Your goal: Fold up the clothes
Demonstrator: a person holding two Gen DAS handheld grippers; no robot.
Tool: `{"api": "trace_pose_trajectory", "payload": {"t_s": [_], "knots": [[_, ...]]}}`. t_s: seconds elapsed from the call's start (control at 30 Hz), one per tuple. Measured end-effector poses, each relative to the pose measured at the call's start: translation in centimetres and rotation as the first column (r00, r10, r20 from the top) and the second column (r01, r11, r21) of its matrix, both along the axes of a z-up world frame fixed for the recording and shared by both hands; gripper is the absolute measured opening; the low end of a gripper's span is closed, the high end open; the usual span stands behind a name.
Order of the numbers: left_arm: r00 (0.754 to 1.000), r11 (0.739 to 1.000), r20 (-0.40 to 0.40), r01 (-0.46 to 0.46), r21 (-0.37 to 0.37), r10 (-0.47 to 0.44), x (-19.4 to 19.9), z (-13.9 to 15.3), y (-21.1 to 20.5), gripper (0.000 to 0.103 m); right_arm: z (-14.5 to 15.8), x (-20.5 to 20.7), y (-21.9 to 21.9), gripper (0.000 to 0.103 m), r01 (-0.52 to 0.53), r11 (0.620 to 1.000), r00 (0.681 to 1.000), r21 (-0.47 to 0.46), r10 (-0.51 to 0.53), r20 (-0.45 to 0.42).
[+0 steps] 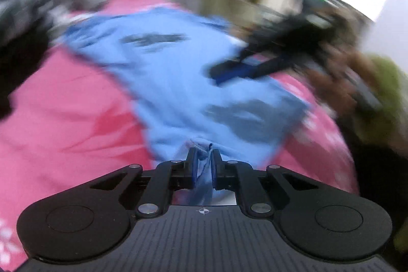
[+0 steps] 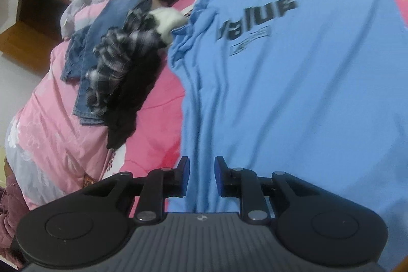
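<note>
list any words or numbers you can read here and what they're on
"value": big black print on the blue t-shirt, clear in the right wrist view.
Small print in a box under it: too small and blurred to read.
Left wrist view: the shirt's dark print is smeared, unreadable.

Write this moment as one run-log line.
left gripper: shut on blue T-shirt | right gripper: open, empty | pink bedspread

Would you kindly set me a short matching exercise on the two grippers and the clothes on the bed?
Things:
1. left gripper
2. right gripper
3. blue shirt
4. jeans

States:
A. lies beside the plaid garment
B. spread on the pink bedcover, printed lettering up
C. open, nothing pinched
D. shut on blue cloth

Pairs: 1-D, 2-C, 3-B, 4-A
</note>
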State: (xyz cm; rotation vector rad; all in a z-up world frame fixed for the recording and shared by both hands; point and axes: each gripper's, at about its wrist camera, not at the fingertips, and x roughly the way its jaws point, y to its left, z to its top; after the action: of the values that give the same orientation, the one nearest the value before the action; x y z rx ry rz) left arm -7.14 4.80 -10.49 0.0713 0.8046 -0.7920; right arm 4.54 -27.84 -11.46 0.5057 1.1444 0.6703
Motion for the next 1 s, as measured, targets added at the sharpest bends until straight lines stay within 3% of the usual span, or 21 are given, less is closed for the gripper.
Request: {"api": "trace_pose_trajectory", "payload": {"t_s": [0.07, 0.17, 0.27, 0.43, 0.57, 0.8, 1.0], "knots": [[0.995, 0.995, -0.046, 0.095, 0.040, -0.093, -0.6, -0.8, -1.3, 0.010, 0.0, -0.3, -0.9, 0.023, 0.017, 1.000, 1.000, -0.016, -0.017, 0.001], [0.987, 0.988, -0.110, 0.131, 0.082, -0.122, -0.7, -1.6, -2.0, 0.017, 0.2, -0.7, -1.7, 0.023, 0.033, 0.999, 0.999, -0.030, -0.033, 0.009], [0.988, 0.992, -0.129, 0.097, 0.085, -0.086, -0.4, -1.3, -1.2, 0.022, 0.5, -1.2, -2.2, 0.023, 0.040, 0.998, 0.999, -0.045, -0.039, 0.026], [0.995, 1.000, -0.095, -0.005, 0.026, 0.007, 0.1, 0.6, 0.8, 0.030, 0.7, -1.5, -1.9, 0.023, 0.020, 0.998, 0.999, -0.051, -0.018, 0.046], [0.997, 0.998, -0.064, -0.048, 0.046, 0.051, 0.8, 0.4, 0.1, 0.036, 0.3, -1.3, -1.3, 0.023, 0.018, 0.999, 0.999, -0.036, -0.017, 0.034], [0.987, 0.991, -0.117, -0.099, 0.085, 0.109, 2.2, -1.6, -0.7, 0.034, 0.3, -1.6, -0.8, 0.023, 0.011, 1.000, 1.000, -0.028, -0.010, 0.028], [0.968, 0.985, -0.182, -0.174, 0.016, 0.174, 2.8, -1.7, 1.0, 0.012, -0.1, -1.6, -0.1, 0.023, 0.000, 1.000, 1.000, -0.024, 0.001, 0.024]]}}
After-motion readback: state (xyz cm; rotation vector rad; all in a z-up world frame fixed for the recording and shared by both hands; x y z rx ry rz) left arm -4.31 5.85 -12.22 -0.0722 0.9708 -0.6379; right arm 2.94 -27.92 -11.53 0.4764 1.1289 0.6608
